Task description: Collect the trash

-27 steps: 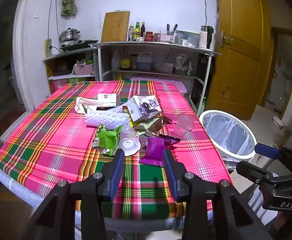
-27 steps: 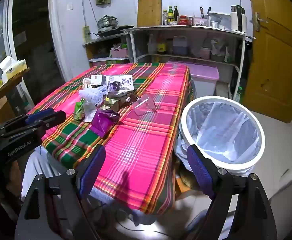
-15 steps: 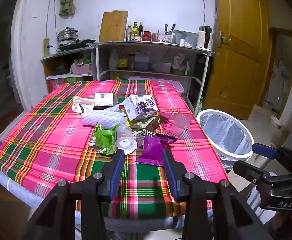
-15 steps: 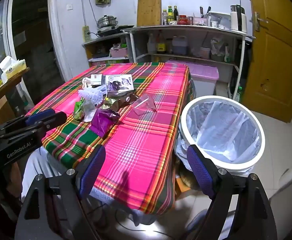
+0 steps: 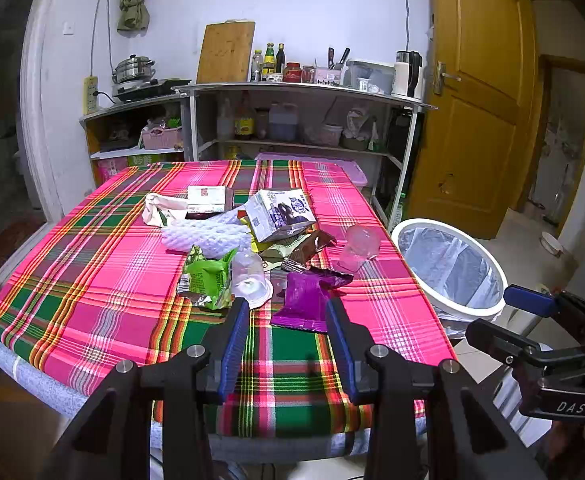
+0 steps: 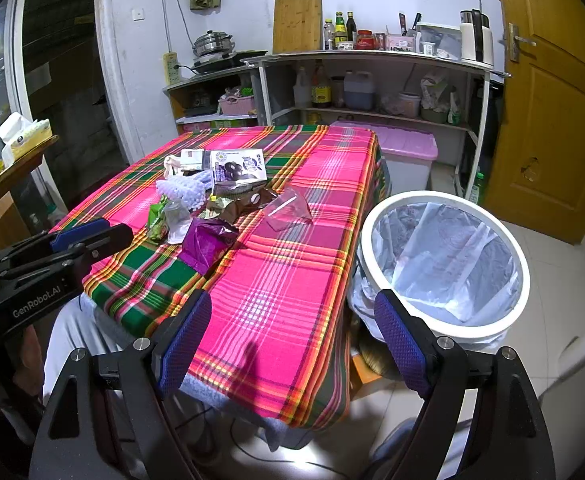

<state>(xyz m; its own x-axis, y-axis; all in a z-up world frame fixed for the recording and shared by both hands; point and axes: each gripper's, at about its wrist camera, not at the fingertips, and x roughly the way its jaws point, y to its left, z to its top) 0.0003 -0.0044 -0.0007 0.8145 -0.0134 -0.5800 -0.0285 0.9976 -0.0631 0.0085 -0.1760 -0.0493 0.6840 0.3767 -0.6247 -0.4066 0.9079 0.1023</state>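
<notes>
I have both tools tilted down toward the table with its pink and green checked cloth, and I take that table as my mark. My left gripper hangs over the table's near edge with its jaws parted about halfway and nothing between them. My right gripper sits off the table's right corner, spread wide and empty, one finger over the cloth, the other in front of the bin.

The trash lies in a heap at the middle of the table. Nearest the near edge is a purple wrapper, just beyond my left tool's fingertips. Just left of it stands an upturned clear cup, touching a crumpled green wrapper. Further in lie a white foam net, a milk carton resting on brown wrappers, a small white box and a crumpled paper bag. A second clear cup lies on its side toward the table's right edge.

The white bin, lined with a clear bag, stands on the floor just beside the table's right side.
</notes>
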